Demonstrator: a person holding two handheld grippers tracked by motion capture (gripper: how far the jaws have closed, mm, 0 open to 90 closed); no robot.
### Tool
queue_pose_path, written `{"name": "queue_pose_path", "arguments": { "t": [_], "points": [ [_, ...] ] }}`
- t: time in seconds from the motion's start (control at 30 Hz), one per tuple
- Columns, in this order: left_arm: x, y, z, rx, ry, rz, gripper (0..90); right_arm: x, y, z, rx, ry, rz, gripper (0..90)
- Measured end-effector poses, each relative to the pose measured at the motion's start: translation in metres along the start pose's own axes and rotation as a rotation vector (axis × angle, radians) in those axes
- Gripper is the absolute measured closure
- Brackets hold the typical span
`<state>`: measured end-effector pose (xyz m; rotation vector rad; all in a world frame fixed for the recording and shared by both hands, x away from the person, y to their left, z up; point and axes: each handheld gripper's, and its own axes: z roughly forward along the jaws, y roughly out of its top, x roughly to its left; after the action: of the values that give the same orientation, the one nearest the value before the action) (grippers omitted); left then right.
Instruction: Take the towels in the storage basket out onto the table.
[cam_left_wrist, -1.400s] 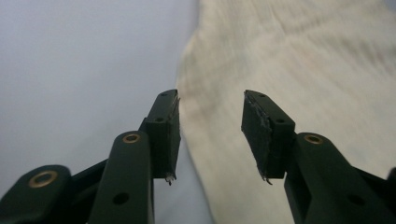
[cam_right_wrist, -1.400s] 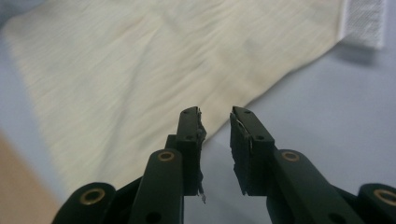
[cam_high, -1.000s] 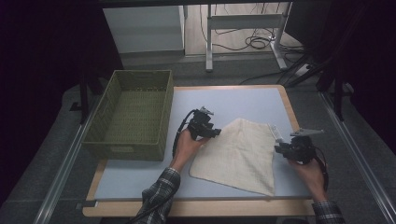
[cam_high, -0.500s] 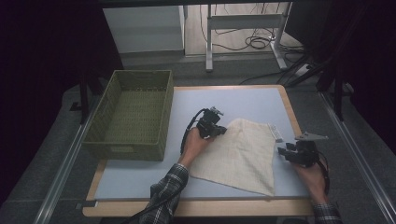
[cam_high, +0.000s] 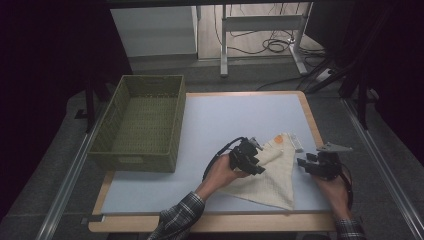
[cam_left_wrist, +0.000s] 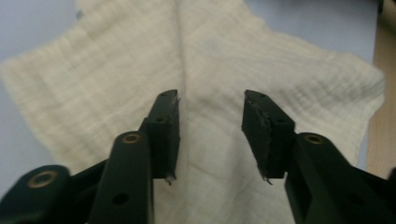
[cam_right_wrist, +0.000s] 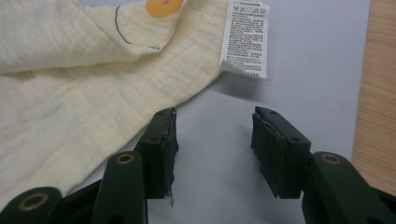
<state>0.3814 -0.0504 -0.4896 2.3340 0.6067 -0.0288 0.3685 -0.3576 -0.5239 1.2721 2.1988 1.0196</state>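
A cream cloth (cam_high: 270, 180) lies folded into a rough triangle on the blue-grey mat (cam_high: 225, 120), with an orange print (cam_high: 278, 140) and a white care label (cam_high: 298, 142) at its far corner. My left gripper (cam_high: 258, 159) hovers over the cloth's left part. Its jaws have just been opening, and in the left gripper view (cam_left_wrist: 211, 95) they stand apart above the cloth (cam_left_wrist: 224, 56) with nothing pinched. My right gripper (cam_high: 303, 164) is at the cloth's right edge. Its jaws (cam_right_wrist: 215, 112) have also just been opening, over bare mat beside the cloth (cam_right_wrist: 70, 93) and below the label (cam_right_wrist: 243, 39).
A green woven basket (cam_high: 135, 162) stands at the mat's left side. The table's wooden border (cam_high: 215, 222) runs along the near and right edges. Dark floor, metal rails and cables lie beyond the table.
My left gripper moved right and nearer, carrying the cloth's left corner over so the cloth went from spread to folded, and then let go. The right gripper barely shifted and opened wider.
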Motion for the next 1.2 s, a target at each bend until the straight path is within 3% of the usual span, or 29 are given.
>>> {"name": "queue_pose_path", "arguments": {
  "t": [0.07,0.13,0.17,0.23,0.3,0.43,0.57,0.6,0.63,0.7,0.73,0.8,0.87,0.9,1.2],
  "points": [
    [0.007,0.003,-0.012,-0.051,0.026,-0.025,51.4,0.000,0.000,0.000,0.000,0.000,0.001,50.0],
    [0.013,0.006,-0.021,-0.071,0.071,-0.037,50.7,0.001,0.000,0.000,0.001,-0.001,0.000,49.6],
    [0.019,0.008,-0.024,-0.081,0.125,-0.034,50.7,0.001,0.000,0.000,0.001,-0.001,-0.002,49.6],
    [0.031,0.011,-0.026,-0.083,0.191,-0.052,52.8,0.001,0.000,0.000,0.002,-0.001,-0.002,49.1],
    [0.043,0.013,-0.021,-0.085,0.226,-0.074,55.1,0.001,0.000,0.000,0.003,-0.001,0.000,48.8],
    [0.062,0.014,0.001,-0.048,0.254,-0.098,58.2,0.001,0.000,0.000,0.003,-0.003,-0.005,48.4],
    [0.069,0.010,0.023,0.019,0.260,-0.104,55.8,0.001,0.000,0.000,0.002,-0.002,-0.007,48.1],
    [0.068,0.008,0.027,0.014,0.264,-0.105,57.8,0.002,0.000,0.000,0.002,-0.002,-0.008,48.0],
    [0.067,0.007,0.027,-0.006,0.228,-0.120,66.2,0.002,0.000,0.001,0.002,-0.005,-0.012,47.8],
    [0.064,0.006,0.027,0.000,0.198,-0.104,80.6,0.002,0.000,0.001,0.003,-0.006,-0.016,47.8],
    [0.062,0.008,0.027,0.014,0.215,-0.087,88.0,0.002,0.000,0.001,0.004,-0.007,-0.017,47.8],
    [0.061,0.011,0.022,0.009,0.264,-0.055,89.5,0.002,0.000,0.001,0.003,-0.006,-0.006,48.3],
    [0.064,0.013,0.012,-0.026,0.270,-0.072,89.6,0.001,0.001,0.001,0.005,0.000,0.009,48.5],
    [0.067,0.014,0.005,-0.047,0.292,-0.082,89.6,0.001,0.002,0.000,0.009,0.000,0.015,49.7],
    [0.103,0.016,-0.034,-0.078,0.458,-0.127,88.8,-0.009,0.025,0.004,0.015,-0.002,0.036,54.8]
  ]
}}
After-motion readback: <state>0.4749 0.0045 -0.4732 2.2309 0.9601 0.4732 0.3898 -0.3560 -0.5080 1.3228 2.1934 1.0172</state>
